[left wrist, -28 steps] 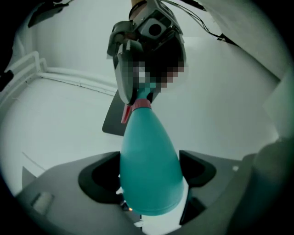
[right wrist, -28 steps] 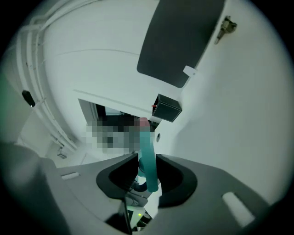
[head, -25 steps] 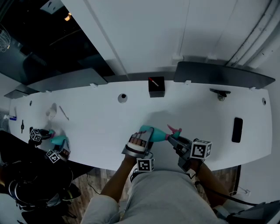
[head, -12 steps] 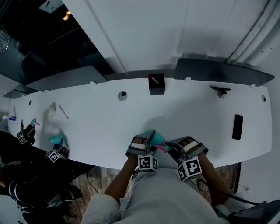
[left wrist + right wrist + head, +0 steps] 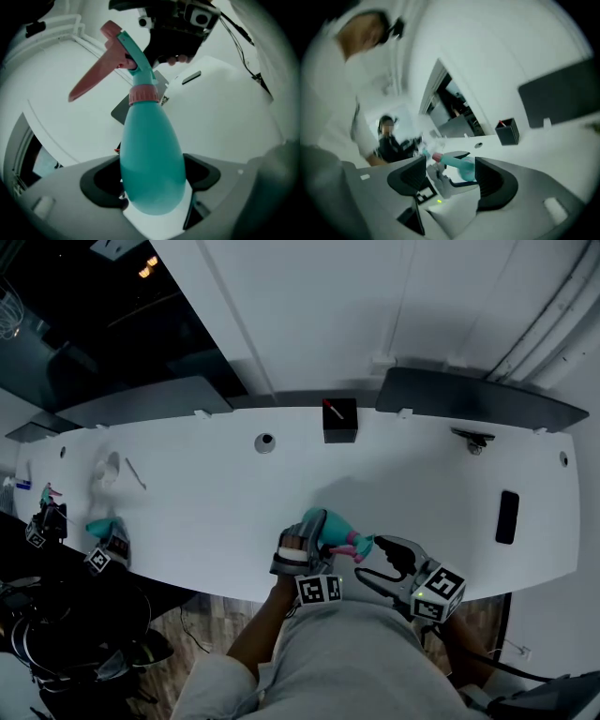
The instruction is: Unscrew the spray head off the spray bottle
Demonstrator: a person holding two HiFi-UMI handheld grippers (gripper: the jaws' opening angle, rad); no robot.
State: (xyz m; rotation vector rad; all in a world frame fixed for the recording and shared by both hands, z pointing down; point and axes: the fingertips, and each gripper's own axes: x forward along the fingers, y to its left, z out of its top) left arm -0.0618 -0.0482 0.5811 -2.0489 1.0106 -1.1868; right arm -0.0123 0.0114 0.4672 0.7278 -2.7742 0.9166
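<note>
My left gripper (image 5: 307, 542) is shut on the body of the teal spray bottle (image 5: 320, 524) at the near edge of the white table (image 5: 206, 493). In the left gripper view the bottle (image 5: 151, 159) fills the gap between the jaws, and its pink collar (image 5: 143, 94) and pink trigger (image 5: 92, 80) point away. The pink spray head (image 5: 353, 544) points right, toward my right gripper (image 5: 376, 564). The right gripper's jaws are opening, and nothing is between them (image 5: 450, 176). The bottle (image 5: 461, 167) lies just beyond them.
A black box (image 5: 339, 420) stands at the table's back edge, next to a round grommet (image 5: 265, 442). A flat black object (image 5: 507, 517) lies at the right. At the far left another person's grippers hold a second teal bottle (image 5: 101, 529).
My right gripper, close against the spray head half a second ago, has let go, opened its jaws and drawn back to the right. The left gripper still holds the bottle.
</note>
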